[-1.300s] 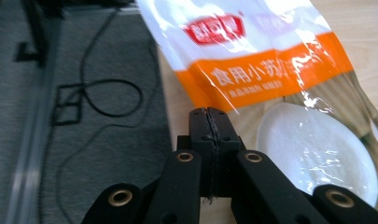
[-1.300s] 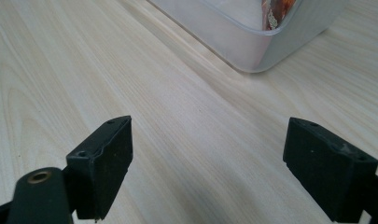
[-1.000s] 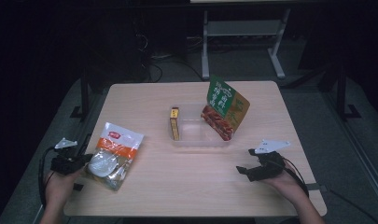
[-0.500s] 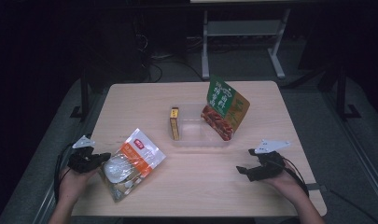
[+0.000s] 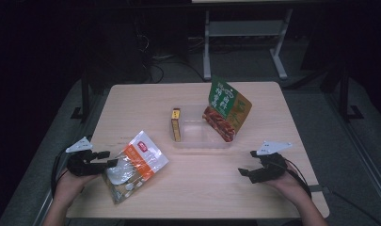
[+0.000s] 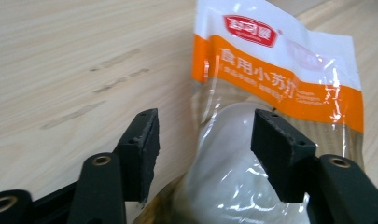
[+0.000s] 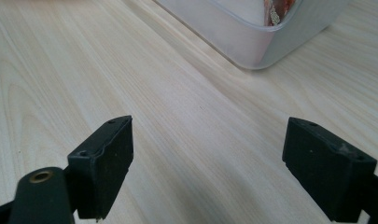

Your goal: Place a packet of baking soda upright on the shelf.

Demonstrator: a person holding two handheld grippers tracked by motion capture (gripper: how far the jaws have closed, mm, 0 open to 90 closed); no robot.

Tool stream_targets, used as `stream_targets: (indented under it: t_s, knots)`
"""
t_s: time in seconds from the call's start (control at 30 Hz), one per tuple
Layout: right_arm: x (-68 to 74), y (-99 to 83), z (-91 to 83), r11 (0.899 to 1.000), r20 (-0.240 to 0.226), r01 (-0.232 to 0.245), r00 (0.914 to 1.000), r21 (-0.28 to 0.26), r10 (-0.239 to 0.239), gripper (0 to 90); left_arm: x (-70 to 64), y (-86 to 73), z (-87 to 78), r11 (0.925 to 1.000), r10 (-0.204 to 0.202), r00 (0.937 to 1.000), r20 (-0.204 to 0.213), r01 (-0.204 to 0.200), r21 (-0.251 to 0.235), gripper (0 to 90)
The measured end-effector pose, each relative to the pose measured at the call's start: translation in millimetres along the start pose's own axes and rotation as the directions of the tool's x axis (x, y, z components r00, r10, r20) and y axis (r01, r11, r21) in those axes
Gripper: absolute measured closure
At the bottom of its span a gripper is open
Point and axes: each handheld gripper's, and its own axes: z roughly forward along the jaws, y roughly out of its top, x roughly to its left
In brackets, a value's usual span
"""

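- Dark room, metal stand legs and cables on the floor past 12 o'clock; light wooden tabletop (image 5: pixel 197 188) carries everything.
- Left tool (image 5: pixel 110 163) sits at about 8 o'clock on the tabletop, jaws parted around the near end of the orange-and-clear pouch (image 5: pixel 134 165). In the left gripper view one jaw overlaps the pouch (image 6: pixel 280 93), the other sits over bare wood. No clamp yet; looks like lining up a grab on the edge.
- Pouch lies flat, angled, its red logo end pointing toward 1 o'clock, well apart from the clear tray (image 5: pixel 200 140).
- Tray at centre holds a yellow box (image 5: pixel 176 125) on edge at its 9 o'clock wall and a green-and-red packet (image 5: pixel 228 110) leaning on the 3 o'clock wall. Probably the packing target.
- Right tool (image 5: pixel 246 172) at 4 o'clock, jaws wide apart, holding nothing, parked near the tray corner (image 7: pixel 270 42).
- Hard to read: pouch contents are a white lump under glare, its near end is cut off by the frame, and I can't tell whether the jaw touches the film.
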Motion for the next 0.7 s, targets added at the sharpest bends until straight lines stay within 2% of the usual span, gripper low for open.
stream_targets:
  t_s: [0.13,0.17,0.2,0.23,0.37,0.57,0.6,0.63,0.67,0.7]
  knots:
    - [0.3,-0.1,0.4,1.000,0.000,0.003,1.0000,0.006,-0.003,16.0,-2.6,0.9,10.0,0.9995,0.009,0.9996,0.027,-0.010,0.029,40.8]
    - [0.3,-0.1,0.4,1.000,0.000,0.003,1.0000,0.006,-0.003,16.0,-3.7,0.7,13.7,0.9989,0.011,0.9995,0.029,-0.012,0.045,40.8]
    - [0.5,0.0,0.9,1.000,-0.001,0.005,1.0000,0.006,-0.005,16.0,-5.3,-0.6,20.8,0.9954,0.033,0.9988,0.035,-0.036,0.088,41.6]
    - [0.6,0.0,1.0,1.000,-0.001,0.006,1.0000,0.007,-0.006,16.0,-6.3,-1.4,22.8,0.9967,0.019,0.9983,0.055,-0.023,0.078,41.7]
    - [1.3,0.1,1.6,1.000,-0.003,0.008,1.0000,0.010,-0.008,16.0,-7.9,-1.8,25.5,0.9931,0.041,0.9981,0.045,-0.046,0.108,43.0]
    - [1.9,0.0,2.5,1.000,-0.006,0.011,0.9999,0.020,-0.011,16.0,-7.7,-2.8,26.7,0.9921,0.038,0.9976,0.058,-0.044,0.118,47.1]
    - [1.9,0.0,2.5,1.000,-0.007,0.011,0.9999,0.021,-0.011,16.0,-6.5,-3.5,27.2,0.9907,0.035,0.9961,0.081,-0.046,0.128,49.4]
    - [1.8,0.1,2.6,1.000,-0.008,0.011,0.9999,0.020,-0.011,16.0,-6.5,-3.5,27.2,0.9907,0.035,0.9961,0.081,-0.046,0.128,53.7]
    - [1.8,0.1,2.6,1.000,-0.008,0.011,0.9999,0.020,-0.011,16.0,-6.9,-4.4,27.8,0.9911,0.024,0.9947,0.100,-0.037,0.128,53.7]
    - [1.8,0.2,2.7,1.000,-0.009,0.011,0.9999,0.020,-0.010,16.0,-7.3,-5.2,28.4,0.9922,0.027,0.9934,0.111,-0.040,0.118,57.9]
